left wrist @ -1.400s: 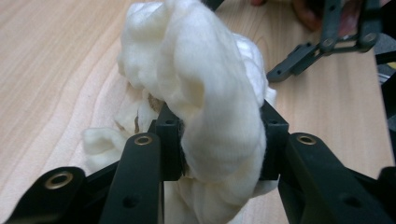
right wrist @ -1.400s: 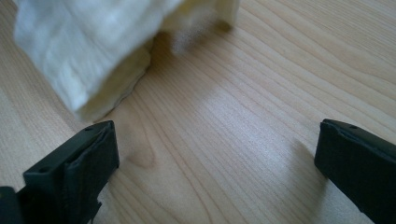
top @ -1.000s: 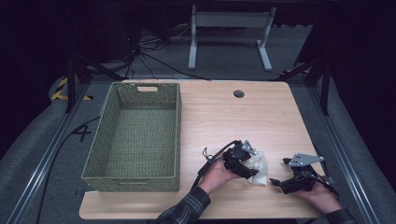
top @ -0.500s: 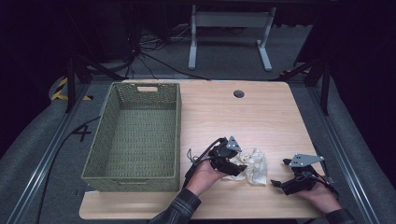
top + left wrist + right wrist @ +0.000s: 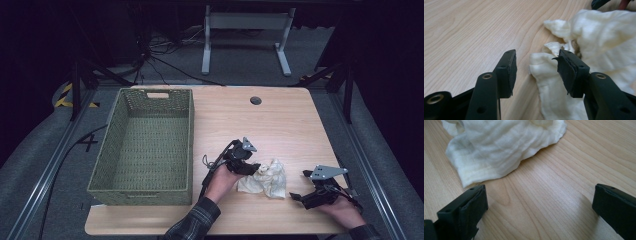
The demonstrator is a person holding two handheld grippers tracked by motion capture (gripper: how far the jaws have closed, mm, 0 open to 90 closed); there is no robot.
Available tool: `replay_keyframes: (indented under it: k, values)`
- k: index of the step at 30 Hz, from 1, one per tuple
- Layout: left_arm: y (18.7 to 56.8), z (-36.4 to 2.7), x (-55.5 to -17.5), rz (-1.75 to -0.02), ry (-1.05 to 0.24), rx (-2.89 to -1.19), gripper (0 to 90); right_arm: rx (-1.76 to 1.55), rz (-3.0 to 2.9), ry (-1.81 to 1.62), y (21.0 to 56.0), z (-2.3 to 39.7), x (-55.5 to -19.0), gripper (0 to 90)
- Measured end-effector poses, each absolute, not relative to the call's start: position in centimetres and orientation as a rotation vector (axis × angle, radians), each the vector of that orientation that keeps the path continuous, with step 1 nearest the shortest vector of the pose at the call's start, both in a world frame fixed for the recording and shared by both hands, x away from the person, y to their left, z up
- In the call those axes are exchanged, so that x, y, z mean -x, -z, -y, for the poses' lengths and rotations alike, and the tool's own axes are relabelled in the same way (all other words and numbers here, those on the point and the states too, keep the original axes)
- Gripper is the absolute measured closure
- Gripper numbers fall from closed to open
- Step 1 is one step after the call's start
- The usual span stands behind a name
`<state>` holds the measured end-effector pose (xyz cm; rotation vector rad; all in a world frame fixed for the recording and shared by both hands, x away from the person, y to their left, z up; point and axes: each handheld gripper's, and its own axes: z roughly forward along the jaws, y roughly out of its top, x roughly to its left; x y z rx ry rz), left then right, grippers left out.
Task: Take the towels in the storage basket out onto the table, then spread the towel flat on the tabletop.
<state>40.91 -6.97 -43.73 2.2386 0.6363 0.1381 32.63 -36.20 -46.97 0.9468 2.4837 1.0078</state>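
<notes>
A crumpled cream cloth [image 5: 267, 180] lies on the wooden table [image 5: 270, 120] near its front edge. My left gripper [image 5: 252, 169] sits at the cloth's left edge, pointing right. In the left gripper view its jaws [image 5: 537, 72] have just been closing; a gap remains, and a fold of the cloth [image 5: 599, 37] lies between them, against the right jaw. My right gripper [image 5: 299, 185] rests to the right of the cloth, pointing left at it. Seen in the right gripper view, it [image 5: 540, 195] stands wide open over bare wood, the cloth [image 5: 499, 150] just ahead.
A green woven basket [image 5: 150, 189] stands on the left half of the table, with nothing showing inside. A round cable hole [image 5: 255, 100] is at the back of the tabletop. Cables and a metal stand lie on the floor beyond.
My left gripper has drawn back to the left, from over the cloth to its left edge. The right gripper has kept still.
</notes>
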Motion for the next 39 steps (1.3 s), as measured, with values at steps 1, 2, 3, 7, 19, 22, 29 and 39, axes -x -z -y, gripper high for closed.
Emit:
replay_keyframes:
  k: [1,2,3,7,19,22,29,39]
  values:
    - [43.8,7.1,-41.1,-0.633,-0.128,-2.239,50.0,-0.947,-2.484,-1.008,47.0,36.2,-32.6,0.3]
    - [44.0,7.3,-41.2,-0.629,-0.127,-2.243,50.0,-0.946,-2.484,-1.009,47.0,36.2,-32.6,0.2]
    - [44.3,7.5,-41.2,-0.632,-0.128,-2.260,50.0,-0.946,-2.483,-1.009,47.0,36.2,-32.6,0.2]
    - [45.3,8.3,-41.7,-0.625,-0.119,-2.290,51.0,-0.947,-2.483,-1.010,47.0,36.2,-32.6,0.3]
    - [45.6,8.9,-41.3,-0.559,-0.131,-2.342,85.3,-0.945,-2.487,-1.007,46.9,36.3,-32.6,1.3]
    - [45.1,8.7,-41.1,-0.568,-0.151,-2.315,86.5,-0.948,-2.490,-0.997,46.7,36.5,-32.6,7.7]
    - [43.6,7.3,-40.6,-0.617,-0.184,-2.263,87.1,-0.976,-2.524,-0.998,45.8,36.8,-33.1,20.3]
    - [43.0,4.4,-40.1,-0.782,-0.249,-2.228,87.0,-0.918,-2.505,-1.059,43.9,36.1,-35.1,37.8]
